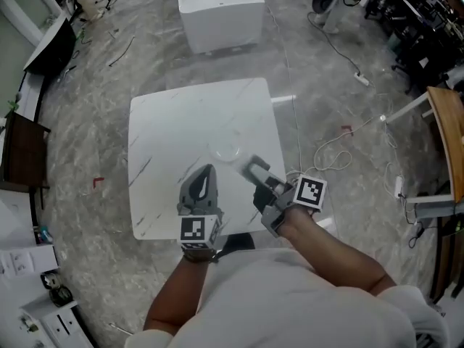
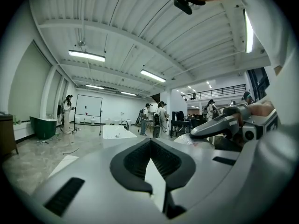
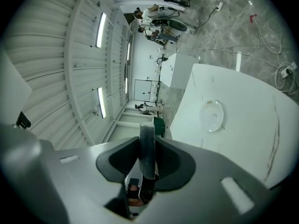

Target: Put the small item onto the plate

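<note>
1. Right gripper [image 3: 148, 146]: the jaws are narrowed onto a small item [image 3: 146, 132], a thin, flat, dark grey piece. It stands on edge between the pads, and its upper end sticks out past the fingertips.
2. Right gripper, position: in the head view it is over the near right part of the table [image 1: 167, 122]. The jaws angle toward the plate [image 1: 227, 151], and their tips are just beside its near right edge.
3. Small item, location: it is clamped in the right gripper, off the plate and apart from it. Its height above the tabletop cannot be judged.
4. Left gripper [image 2: 149, 143]: the jaws are drawn together at the tips with nothing between them. It is held over the near edge of the table, to the left of the right gripper, pointing away from the person.
5. Marker cubes: one [image 1: 199, 230] is on the left gripper and one [image 1: 312, 192] is on the right gripper. Both are at the rear, just ahead of the person's bare forearms.
6. Plate: clear and round, lying flat near the middle of the table. In the right gripper view it lies ahead and to the right of the jaws.
7. Table: a square white top with faint dark veining, standing on a grey marbled floor.
8. Surroundings: a white block-shaped unit [image 1: 217, 9] stands beyond the table with small bits on its top. White cables [image 1: 326, 151] trail across the floor to the right. A wooden edge [image 1: 449, 136] is at the far right.
</note>
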The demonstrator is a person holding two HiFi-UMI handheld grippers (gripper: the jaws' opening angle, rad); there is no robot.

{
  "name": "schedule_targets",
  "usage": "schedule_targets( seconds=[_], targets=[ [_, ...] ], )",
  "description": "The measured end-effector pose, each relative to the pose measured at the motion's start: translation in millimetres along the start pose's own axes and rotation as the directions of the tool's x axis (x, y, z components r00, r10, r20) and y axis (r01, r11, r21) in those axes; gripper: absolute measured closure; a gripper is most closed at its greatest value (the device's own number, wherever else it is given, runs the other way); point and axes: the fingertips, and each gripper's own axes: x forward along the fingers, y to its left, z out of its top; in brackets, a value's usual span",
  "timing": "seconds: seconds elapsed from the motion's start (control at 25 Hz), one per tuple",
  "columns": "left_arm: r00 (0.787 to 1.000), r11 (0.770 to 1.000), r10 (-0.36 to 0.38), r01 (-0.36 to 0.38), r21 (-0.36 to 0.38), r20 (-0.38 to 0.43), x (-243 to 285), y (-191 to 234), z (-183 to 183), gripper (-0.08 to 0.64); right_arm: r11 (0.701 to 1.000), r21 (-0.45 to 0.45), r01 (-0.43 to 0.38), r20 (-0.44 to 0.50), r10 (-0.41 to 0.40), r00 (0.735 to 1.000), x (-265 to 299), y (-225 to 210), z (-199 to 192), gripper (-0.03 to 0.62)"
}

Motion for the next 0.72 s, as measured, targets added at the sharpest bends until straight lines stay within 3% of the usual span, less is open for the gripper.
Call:
schedule_targets(
  seconds=[0.16, 0.44, 0.72],
  targets=[
    [0.996, 0.999, -0.012, 0.008, -0.042, -0.089, 53, 46, -31, 0.554, 0.997, 0.037, 0.065, 0.009, -0.066, 0.998, 58, -41, 26, 0.491],
    [0.986, 0.996, -0.029, 0.015, -0.088, -0.163, 124, 103, -110, 0.554, 0.984, 0.067, 0.166, 0.003, -0.167, 0.986, 131, -120, 56, 0.491],
    [0.971, 0.993, -0.059, 0.032, -0.117, -0.234, 177, 136, -202, 0.554, 0.954, 0.131, 0.271, 0.011, -0.275, 0.961, 180, -223, 68, 0.491]
  ],
)
